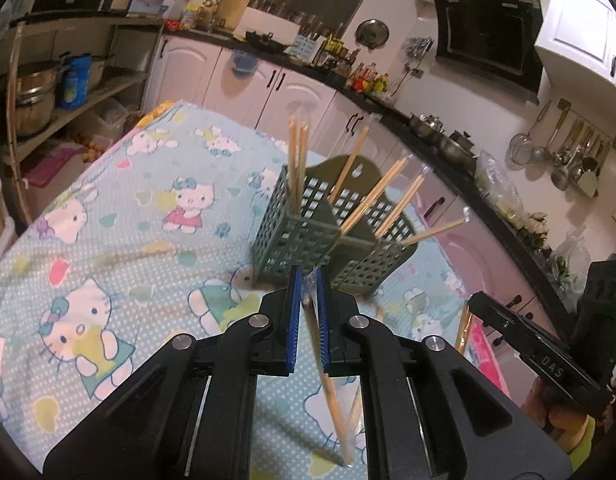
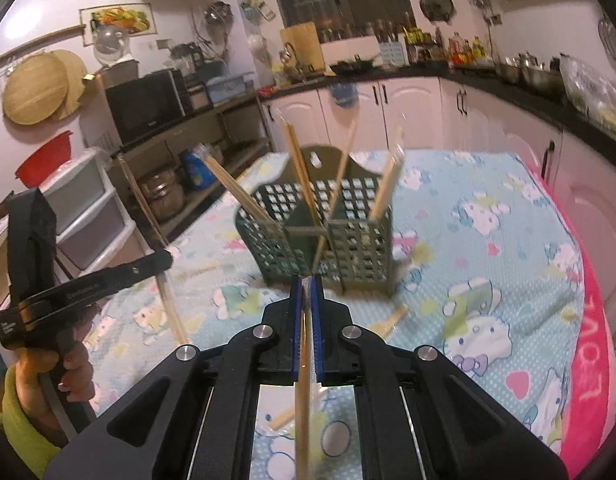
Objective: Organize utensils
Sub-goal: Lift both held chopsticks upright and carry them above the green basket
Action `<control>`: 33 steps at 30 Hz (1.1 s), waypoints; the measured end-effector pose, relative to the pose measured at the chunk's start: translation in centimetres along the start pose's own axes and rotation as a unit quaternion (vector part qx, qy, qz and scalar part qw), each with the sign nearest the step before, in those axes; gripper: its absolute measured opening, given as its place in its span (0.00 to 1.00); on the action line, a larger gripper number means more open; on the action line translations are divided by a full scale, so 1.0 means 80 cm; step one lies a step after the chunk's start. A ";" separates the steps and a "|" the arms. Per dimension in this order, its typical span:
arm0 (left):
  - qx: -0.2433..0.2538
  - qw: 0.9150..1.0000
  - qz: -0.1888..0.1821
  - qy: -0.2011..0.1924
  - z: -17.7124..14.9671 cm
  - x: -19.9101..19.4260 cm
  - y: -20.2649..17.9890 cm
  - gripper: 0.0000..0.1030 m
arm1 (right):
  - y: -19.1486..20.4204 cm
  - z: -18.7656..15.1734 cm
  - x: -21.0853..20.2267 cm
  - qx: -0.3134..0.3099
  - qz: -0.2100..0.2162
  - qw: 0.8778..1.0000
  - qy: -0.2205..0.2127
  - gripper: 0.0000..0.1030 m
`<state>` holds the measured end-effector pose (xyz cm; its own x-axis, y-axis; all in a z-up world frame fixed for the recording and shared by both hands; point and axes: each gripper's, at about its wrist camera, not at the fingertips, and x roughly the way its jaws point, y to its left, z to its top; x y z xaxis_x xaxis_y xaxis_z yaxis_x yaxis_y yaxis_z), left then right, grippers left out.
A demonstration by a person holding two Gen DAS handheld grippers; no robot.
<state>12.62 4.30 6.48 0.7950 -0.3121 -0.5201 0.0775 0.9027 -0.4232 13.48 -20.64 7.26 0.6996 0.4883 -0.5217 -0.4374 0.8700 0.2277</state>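
The green perforated plastic utensil caddy [image 1: 327, 232] stands upright on the cartoon-print tablecloth [image 1: 108, 240], straight ahead of both grippers. The left gripper [image 1: 308, 292] and right gripper [image 2: 306, 296] each clamp wrapped bamboo chopsticks [image 1: 331, 392], long axis near-vertical; neither is clearly nearer.

- Ahead of my left gripper [image 1: 308, 280], the green utensil basket [image 1: 296, 236] stands on the table, blocking the straight path forward.
- Chopsticks in the basket [image 1: 298, 160] fan up and outward, crowding the air above its compartments.
- To the left, the patterned tablecloth [image 1: 120, 216] lies open.
- My right gripper [image 2: 306, 286] faces the same basket [image 2: 347, 248]; a loose chopstick [image 2: 387, 322] lies on the cloth beside it.
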 end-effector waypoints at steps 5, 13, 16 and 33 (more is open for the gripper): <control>0.013 1.000 -0.014 -0.018 0.018 -0.015 -0.014 0.02 | 0.013 0.018 -0.018 -0.008 0.007 1.000 -0.028 0.05; 0.029 0.999 -0.036 -0.029 0.037 -0.025 -0.033 0.02 | 0.016 0.036 -0.036 -0.006 0.009 0.998 -0.060 0.04; 0.036 0.998 -0.040 -0.034 0.044 -0.028 -0.041 0.02 | 0.016 0.041 -0.041 -0.005 0.007 0.998 -0.070 0.04; 0.074 0.993 -0.061 -0.071 0.096 -0.035 -0.086 0.02 | 0.007 0.068 -0.062 -0.008 -0.001 0.994 -0.108 0.04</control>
<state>14.51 1.22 16.53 0.8499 -0.3871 -0.3576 0.2579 0.8972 -0.3584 12.87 -22.15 14.46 0.8044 0.4922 -0.3328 -0.4443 0.8702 0.2131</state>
